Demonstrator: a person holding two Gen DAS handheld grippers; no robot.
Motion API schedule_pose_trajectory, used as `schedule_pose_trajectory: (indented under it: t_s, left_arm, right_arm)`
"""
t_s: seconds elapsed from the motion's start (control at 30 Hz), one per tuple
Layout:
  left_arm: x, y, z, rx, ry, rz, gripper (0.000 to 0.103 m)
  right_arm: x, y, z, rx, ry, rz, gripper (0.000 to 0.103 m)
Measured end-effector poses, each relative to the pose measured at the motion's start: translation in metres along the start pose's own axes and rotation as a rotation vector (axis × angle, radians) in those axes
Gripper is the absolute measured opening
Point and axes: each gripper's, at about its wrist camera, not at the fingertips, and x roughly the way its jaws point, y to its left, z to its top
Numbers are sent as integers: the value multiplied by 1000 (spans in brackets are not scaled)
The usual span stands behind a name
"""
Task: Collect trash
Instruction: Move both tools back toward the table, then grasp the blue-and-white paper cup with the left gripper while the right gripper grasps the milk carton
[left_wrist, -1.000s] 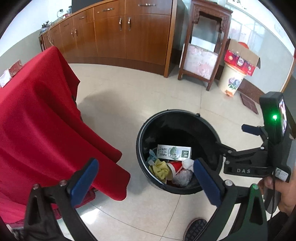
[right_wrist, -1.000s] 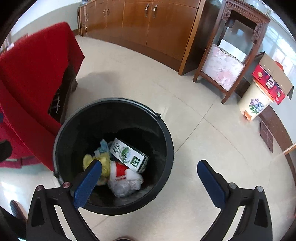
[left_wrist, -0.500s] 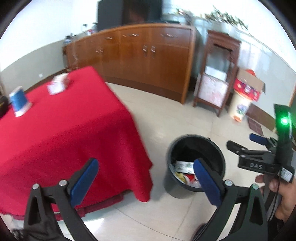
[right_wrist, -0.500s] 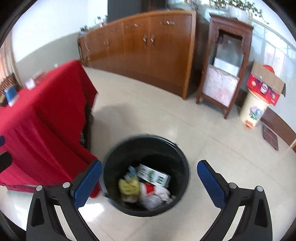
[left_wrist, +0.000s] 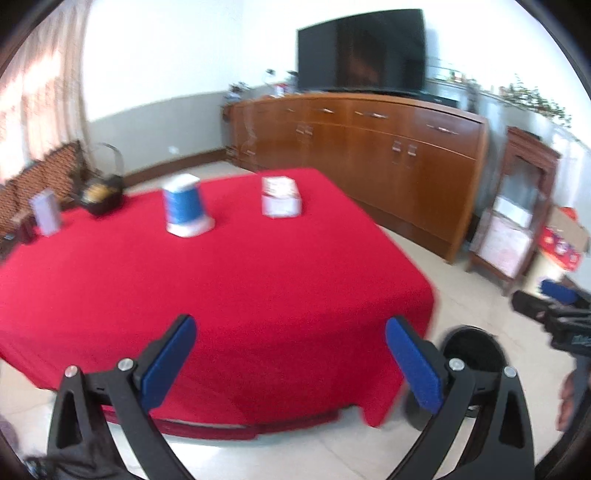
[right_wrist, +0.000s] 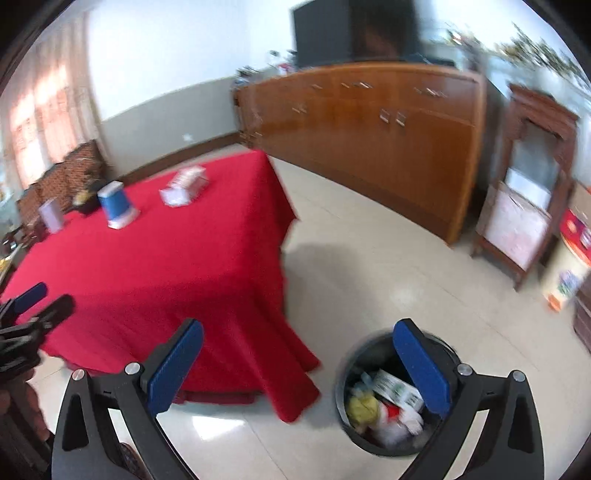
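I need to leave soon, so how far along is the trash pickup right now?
Done: the black bin on the floor already holds a carton, a yellow piece and other scraps. In hand: nothing; the left hand-held gripper and right hand-held gripper are both open and empty. Possibly left: on the red table, a blue cup and a small box, if they count as trash.

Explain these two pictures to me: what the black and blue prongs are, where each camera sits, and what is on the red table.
The prongs are hand-held grippers, one in each of a person's hands, with a camera on each looking along its fingers. One picture is from the left gripper, the other from the right gripper. Both are open and hold nothing. On the red table stand a blue cup upside down, a white box, a pale carton and a dark basket. The bin on the floor holds trash.
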Motion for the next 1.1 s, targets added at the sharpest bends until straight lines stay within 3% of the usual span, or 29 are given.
schedule_pose_trajectory:
  t_s: [0.13, 0.43, 0.5, 0.6, 0.9, 1.1]
  left_arm:
    - [-2, 36, 16, -14, -43, 85, 103]
    - [29, 95, 54, -56, -70, 155, 103]
    - [44, 106, 63, -67, -60, 158, 102]
    - [73, 117, 74, -65, -39, 168, 102]
    - [146, 133, 96, -98, 27, 163, 97]
    - [194, 131, 103, -100, 102, 153, 95]
  right_arm:
    - [12, 49, 29, -65, -22, 61, 103]
    - [67, 137, 77, -229, -6, 109, 102]
    - [94, 151, 95, -252, 20, 118, 92]
    - [129, 162, 114, -259, 59, 132, 84]
    - [232, 192, 164, -248, 124, 140, 79]
    - [295, 198, 176, -219, 196, 140, 77]
